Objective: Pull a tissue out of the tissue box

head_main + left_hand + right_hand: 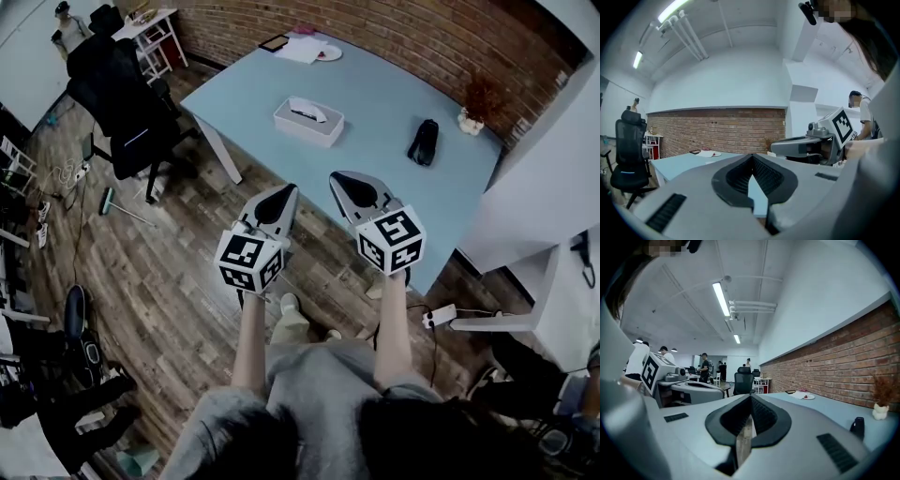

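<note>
L tongs point(284, 193) were pressed together at the tips w/ nothing between them. In its own view the pads met at the front point(752, 159), and only a sliver of table point(375, 94) showed thru the slot behind. R tongs point(341, 177) were the same: jaws together, tips meeting point(751, 399), nothing pinched. I held both abt level, side by side and apart, each w/ its marker cube toward me.

In head view the L tongs showed against the floor point(187, 272) and the R tongs' tips against the table's near edge.

The box point(307, 123) sat on the table at 12 o'clock from both tongs, well apart from them and untouched. A tissue point(307, 110) stuck up out of its top slot.

At 1 o'clock from the R tongs lay a black thing point(423, 142); I couldn't tell what it was. Just past it, by the brick wall point(394, 33), stood a pot point(469, 122) w/ a reddish dry plant. At the table's far end, abt 12 o'clock, were a plate point(329, 52) and papers point(302, 49). A black chair point(122, 94) stood on the floor at 10 o'clock, off the table's L corner.

R gripper view showed a few people standing far down the room.
</note>
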`<state>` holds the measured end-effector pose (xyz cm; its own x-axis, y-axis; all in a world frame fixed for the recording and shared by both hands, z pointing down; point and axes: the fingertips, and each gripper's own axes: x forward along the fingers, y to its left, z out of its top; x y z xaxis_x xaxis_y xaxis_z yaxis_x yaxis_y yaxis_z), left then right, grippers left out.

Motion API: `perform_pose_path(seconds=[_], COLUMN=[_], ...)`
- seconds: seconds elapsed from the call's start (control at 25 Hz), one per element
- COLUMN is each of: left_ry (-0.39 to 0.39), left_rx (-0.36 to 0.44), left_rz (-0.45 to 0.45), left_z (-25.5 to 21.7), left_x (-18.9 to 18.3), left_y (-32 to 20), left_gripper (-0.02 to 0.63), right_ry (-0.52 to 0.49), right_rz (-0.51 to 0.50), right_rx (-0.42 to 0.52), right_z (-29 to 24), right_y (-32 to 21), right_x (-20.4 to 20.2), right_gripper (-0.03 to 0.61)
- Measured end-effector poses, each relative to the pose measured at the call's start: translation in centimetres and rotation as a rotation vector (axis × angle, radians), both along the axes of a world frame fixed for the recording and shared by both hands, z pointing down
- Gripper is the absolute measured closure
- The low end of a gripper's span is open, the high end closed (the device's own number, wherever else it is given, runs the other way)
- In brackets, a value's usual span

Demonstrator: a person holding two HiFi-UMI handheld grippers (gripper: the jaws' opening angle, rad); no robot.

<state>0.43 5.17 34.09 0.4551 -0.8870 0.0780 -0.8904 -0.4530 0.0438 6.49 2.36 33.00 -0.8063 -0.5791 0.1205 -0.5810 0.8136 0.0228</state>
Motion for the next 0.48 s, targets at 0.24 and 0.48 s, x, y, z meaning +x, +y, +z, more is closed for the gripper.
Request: perform_pose_path(seconds=[0.24,0.48], left_ry=[0.012,0.014], left_rx=[0.006,-0.008], left_rz=[0.061,0.092], left_z=[-0.4,0.3], left_x=[-2.1,-4.4], left_y=[-4.3,-7.2], left_gripper=[0.611,0.611], right_ry=[0.012,0.025], right_rz=[0.053,0.085], right_rx=[-0.011,-0.017], right_z=[0.0,0.6], right_y=[-3.9,-6.5], right_x=[-1.6,-3.8], right_gripper=[0.580,0.580])
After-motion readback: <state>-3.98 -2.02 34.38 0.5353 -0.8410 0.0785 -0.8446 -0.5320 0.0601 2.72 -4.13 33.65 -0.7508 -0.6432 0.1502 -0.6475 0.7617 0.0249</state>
